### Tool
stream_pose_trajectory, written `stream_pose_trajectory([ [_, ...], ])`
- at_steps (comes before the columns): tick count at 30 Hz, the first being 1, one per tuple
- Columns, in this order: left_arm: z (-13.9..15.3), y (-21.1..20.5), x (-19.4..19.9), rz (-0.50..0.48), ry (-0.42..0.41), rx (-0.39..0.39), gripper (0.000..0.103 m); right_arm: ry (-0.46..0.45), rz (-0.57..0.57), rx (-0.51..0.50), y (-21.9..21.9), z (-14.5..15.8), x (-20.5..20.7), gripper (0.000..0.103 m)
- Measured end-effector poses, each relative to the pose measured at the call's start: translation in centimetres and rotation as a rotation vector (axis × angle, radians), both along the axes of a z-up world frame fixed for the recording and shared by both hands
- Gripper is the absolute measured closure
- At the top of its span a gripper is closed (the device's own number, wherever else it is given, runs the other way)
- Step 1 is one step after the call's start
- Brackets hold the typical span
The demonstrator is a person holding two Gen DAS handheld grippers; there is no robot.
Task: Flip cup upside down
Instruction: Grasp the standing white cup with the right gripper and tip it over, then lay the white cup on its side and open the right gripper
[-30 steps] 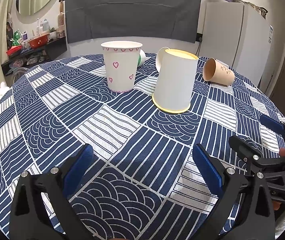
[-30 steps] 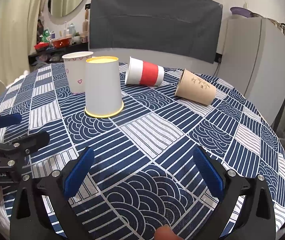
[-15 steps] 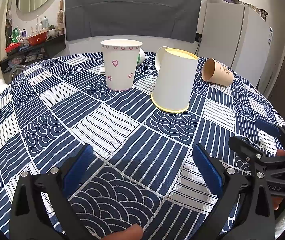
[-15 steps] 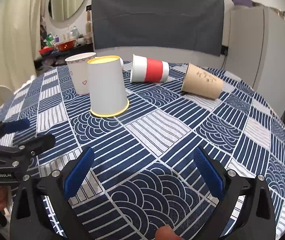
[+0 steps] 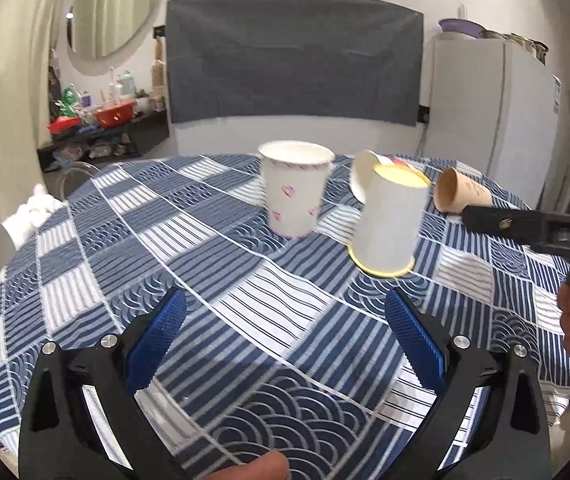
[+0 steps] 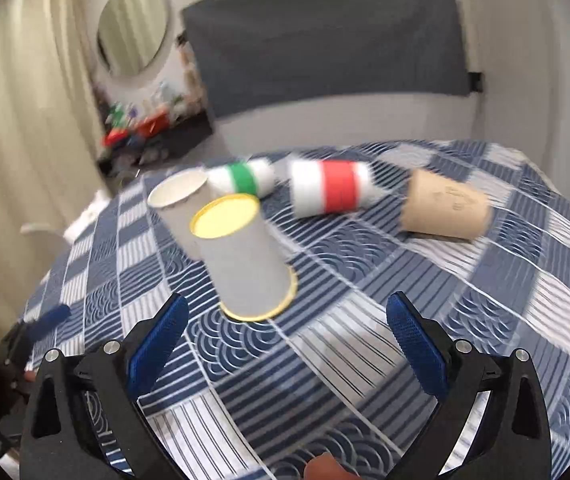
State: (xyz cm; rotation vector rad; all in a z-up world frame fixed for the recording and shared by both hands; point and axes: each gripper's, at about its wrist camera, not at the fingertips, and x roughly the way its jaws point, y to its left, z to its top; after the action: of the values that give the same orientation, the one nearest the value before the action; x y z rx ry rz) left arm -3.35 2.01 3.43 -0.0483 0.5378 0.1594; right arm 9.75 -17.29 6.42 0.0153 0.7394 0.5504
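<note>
A white cup with pink hearts (image 5: 296, 194) stands upright on the blue patterned tablecloth (image 5: 205, 264); it also shows in the right wrist view (image 6: 177, 200). A white cup with a yellow rim (image 5: 391, 226) (image 6: 243, 262) stands upside down beside it. A red-banded cup (image 6: 331, 192), a green-banded cup (image 6: 243, 178) and a brown cup (image 6: 445, 210) (image 5: 461, 196) lie on their sides behind. My left gripper (image 5: 285, 344) is open and empty, short of the cups. My right gripper (image 6: 285, 344) is open and empty, raised above the table near the yellow-rimmed cup.
The table is round, with its edges near on the left and right. A white fridge (image 5: 493, 112) stands at the back right. A cluttered shelf (image 5: 101, 128) is at the back left. The right gripper's body (image 5: 541, 228) crosses the right side of the left wrist view.
Both grippers have lifted and tilted. The right gripper moved up and toward the cups, now blurred by motion. The cups have not moved.
</note>
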Motion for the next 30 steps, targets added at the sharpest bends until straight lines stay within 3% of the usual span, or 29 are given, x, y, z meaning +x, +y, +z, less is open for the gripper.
stream_pose_trajectory([
  [4, 0.4, 0.9, -0.6, 0.001, -0.043, 0.024, 0.006, 0.046, 0.089, -0.027, 3.5, -0.1, 3.5, 0.008],
  [7, 0.1, 1.4, -0.4, -0.034, -0.016, 0.001, 0.006, 0.063, 0.117, -0.001, 5.2, -0.6, 5.2, 0.010],
  [9, -0.1, 1.6, -0.2, -0.052, -0.003, -0.008, 0.006, 0.079, 0.127, 0.017, 5.8, -1.0, 6.0, 0.043],
  [13, -0.5, 1.8, 0.2, -0.071, 0.023, -0.029, 0.006, 0.101, 0.076, 0.110, 4.3, -0.6, 7.1, 0.045],
  [16, -0.7, 2.0, 0.4, -0.077, 0.037, -0.055, 0.006, 0.219, 0.041, 0.309, 0.6, -0.3, 8.4, 0.045],
  [20, -1.0, 2.1, 0.8, -0.078, 0.067, -0.110, 0.006, 0.538, -0.004, 0.644, -4.0, -3.3, 11.9, 0.042],
  [23, -1.3, 1.7, 1.2, -0.085, 0.096, -0.139, 0.006, 0.688, -0.106, 0.791, -6.0, -5.4, 12.8, 0.008],
  [26, -1.5, 1.0, 1.3, -0.095, 0.105, -0.133, 0.006, 0.695, -0.138, 0.799, -7.5, -5.4, 12.0, 0.008],
  [30, -1.1, 0.2, 1.5, -0.099, 0.083, -0.113, 0.006, 0.538, -0.178, 0.617, -9.8, -3.8, 8.8, 0.008],
])
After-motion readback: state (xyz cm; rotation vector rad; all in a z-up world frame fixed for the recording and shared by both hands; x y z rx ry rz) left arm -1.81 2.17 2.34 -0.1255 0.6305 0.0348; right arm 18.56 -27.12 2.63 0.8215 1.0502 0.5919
